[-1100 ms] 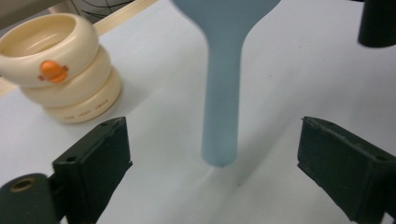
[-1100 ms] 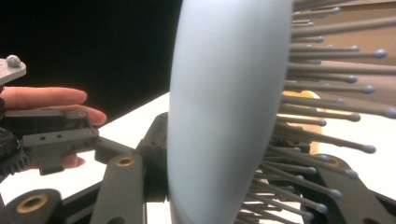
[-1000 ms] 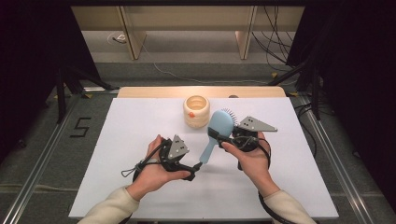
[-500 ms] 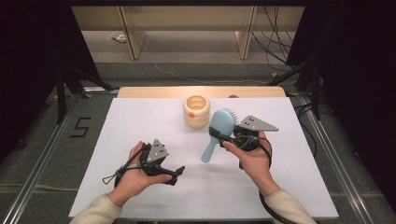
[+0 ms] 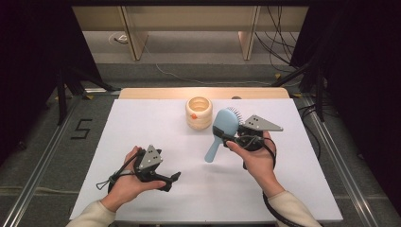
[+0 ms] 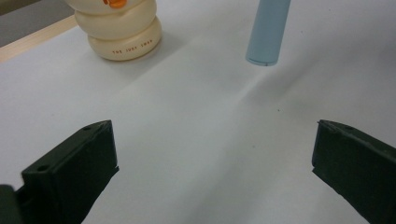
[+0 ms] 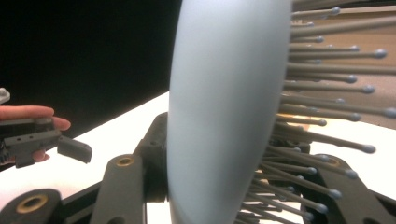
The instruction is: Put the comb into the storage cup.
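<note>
Now right gripper (image 5: 235,138) clamps light-blue hairbrush (image 5: 222,127) at head, bristles facing away from left hand, handle slanting down over white table (image 5: 293,189). Left gripper (image 5: 170,178) low near front edge, jaws spread wide, nothing between. Cream duck-shaped cup (image 5: 198,112) stands just beside brush head.

Lighting, high view: we record even overhead light on the white table (image 5: 293,189), its far side brightest; surroundings at both sides fall to near black. Shadows: soft and short, one beneath the left gripper (image 5: 163,178). Glare: we note none. Left gripper view: table surface crisp, black jaws at the bottom slightly soft. Right gripper view: the hairbrush (image 7: 224,116) sits too close, pale back blurred, bristle tips smeared; dark background upper left.
</note>
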Demonstrator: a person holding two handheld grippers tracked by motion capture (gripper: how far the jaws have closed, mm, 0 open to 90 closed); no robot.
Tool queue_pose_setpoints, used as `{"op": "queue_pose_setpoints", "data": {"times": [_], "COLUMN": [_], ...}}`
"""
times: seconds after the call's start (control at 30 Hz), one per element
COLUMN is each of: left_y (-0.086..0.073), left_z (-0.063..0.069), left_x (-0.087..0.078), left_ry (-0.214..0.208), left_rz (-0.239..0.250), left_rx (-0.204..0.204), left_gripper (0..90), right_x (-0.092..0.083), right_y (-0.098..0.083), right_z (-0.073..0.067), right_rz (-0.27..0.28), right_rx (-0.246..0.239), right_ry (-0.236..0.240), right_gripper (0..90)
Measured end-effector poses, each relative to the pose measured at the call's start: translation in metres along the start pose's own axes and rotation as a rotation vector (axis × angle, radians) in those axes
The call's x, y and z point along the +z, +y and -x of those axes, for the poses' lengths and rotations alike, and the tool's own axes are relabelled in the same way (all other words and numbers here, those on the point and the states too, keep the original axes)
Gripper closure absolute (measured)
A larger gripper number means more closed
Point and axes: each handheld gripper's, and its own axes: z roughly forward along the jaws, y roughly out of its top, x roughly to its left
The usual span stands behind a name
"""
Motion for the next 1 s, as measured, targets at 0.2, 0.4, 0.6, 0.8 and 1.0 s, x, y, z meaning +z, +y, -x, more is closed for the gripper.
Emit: {"op": "queue_pose_setpoints", "data": {"times": [0.2,0.4,0.6,0.8,1.0], "left_y": [-0.005,-0.008,-0.011,-0.012,-0.012], "left_z": [-0.002,-0.004,-0.006,-0.006,-0.006], "left_x": [-0.002,-0.003,-0.003,-0.003,-0.002], "left_ry": [0.0,0.006,0.012,0.017,0.016], "left_rz": [0.004,0.014,0.008,0.014,0.014], "left_rx": [0.003,-0.005,-0.018,-0.026,-0.028], "left_gripper": [0.0,0.0,0.0,0.0,0.0], "right_x": [0.001,0.004,0.008,0.011,0.012], "right_y": [0.005,0.011,0.015,0.018,0.023], "right_z": [0.002,0.003,0.003,0.004,0.005], "right_rz": [0.006,0.018,0.018,0.023,0.029], "right_rx": [-0.002,-0.005,-0.004,-0.004,-0.004], "right_ry": [-0.002,-0.009,-0.012,-0.014,-0.021], "right_gripper": [51.2,51.2,51.2,51.2,51.2]}}
